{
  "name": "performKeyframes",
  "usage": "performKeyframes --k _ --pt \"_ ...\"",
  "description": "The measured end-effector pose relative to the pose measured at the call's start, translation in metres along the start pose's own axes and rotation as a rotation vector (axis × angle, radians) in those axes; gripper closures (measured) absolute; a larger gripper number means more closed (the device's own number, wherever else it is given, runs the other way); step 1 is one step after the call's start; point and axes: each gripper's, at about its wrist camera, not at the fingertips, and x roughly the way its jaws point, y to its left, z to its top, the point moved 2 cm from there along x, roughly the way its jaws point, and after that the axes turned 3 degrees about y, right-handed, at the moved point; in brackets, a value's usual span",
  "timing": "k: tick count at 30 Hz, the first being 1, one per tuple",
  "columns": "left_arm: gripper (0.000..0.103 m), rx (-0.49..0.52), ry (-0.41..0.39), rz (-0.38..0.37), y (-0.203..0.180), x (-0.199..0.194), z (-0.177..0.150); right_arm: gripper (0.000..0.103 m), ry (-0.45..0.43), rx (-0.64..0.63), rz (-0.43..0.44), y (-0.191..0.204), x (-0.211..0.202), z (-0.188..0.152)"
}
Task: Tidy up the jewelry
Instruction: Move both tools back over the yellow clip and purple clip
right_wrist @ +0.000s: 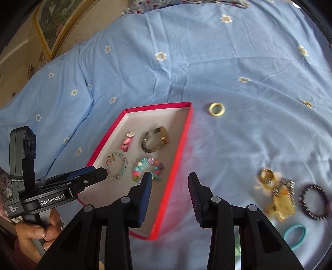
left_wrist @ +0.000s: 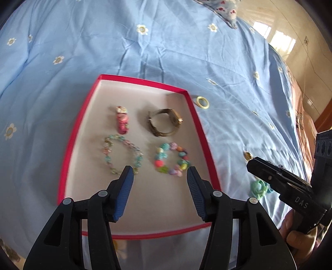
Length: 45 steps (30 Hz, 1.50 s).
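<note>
A red-rimmed box (left_wrist: 72, 133) (right_wrist: 182, 141) lies on the blue bedspread. In it lie a pink clip (left_wrist: 122, 121) (right_wrist: 127, 141), a metal watch (left_wrist: 165, 122) (right_wrist: 155, 140), a pale bead bracelet (left_wrist: 122, 155) (right_wrist: 117, 167) and a colourful bead bracelet (left_wrist: 171, 158) (right_wrist: 148, 168). My left gripper (left_wrist: 159, 176) is open and empty above the box's near half. My right gripper (right_wrist: 170, 182) is open and empty over the box's right rim. Loose on the bed are a yellow ring (left_wrist: 203, 102) (right_wrist: 216, 109), a gold ring (right_wrist: 267, 176), a gold clip (right_wrist: 282, 202), a dark bracelet (right_wrist: 314, 202) and a blue hair tie (right_wrist: 294, 232).
The bedspread (left_wrist: 145, 52) (right_wrist: 228, 62) is blue with white flowers. A flowered pillow (left_wrist: 224, 10) lies at the far end. A framed picture (right_wrist: 56, 22) hangs on the wall to the left. Tiled floor (left_wrist: 300, 52) shows beyond the bed's right edge.
</note>
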Motion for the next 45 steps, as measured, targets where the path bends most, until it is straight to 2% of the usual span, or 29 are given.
performKeyframes --k 11,21,31,35,45 --pt "0.045 0.087 0.032 -0.067 -0.055 0.005 -0.015 0.065 -0.034 0.085 -0.079 -0.047 -0.042 -0.032" --pt "0.044 0.151 0.074 -0.109 -0.093 0.018 -0.023 0.065 -0.059 0.186 -0.165 -0.096 -0.078 -0.061" --pt "0.04 0.213 0.104 -0.152 -0.131 0.029 -0.025 0.065 -0.092 0.252 -0.206 -0.127 -0.098 -0.071" --pt "0.034 0.24 0.108 -0.177 -0.149 0.034 -0.023 0.065 -0.097 0.27 -0.215 -0.135 -0.101 -0.073" --pt "0.033 0.283 0.147 -0.217 -0.186 0.061 -0.018 0.065 -0.117 0.306 -0.262 -0.162 -0.112 -0.069"
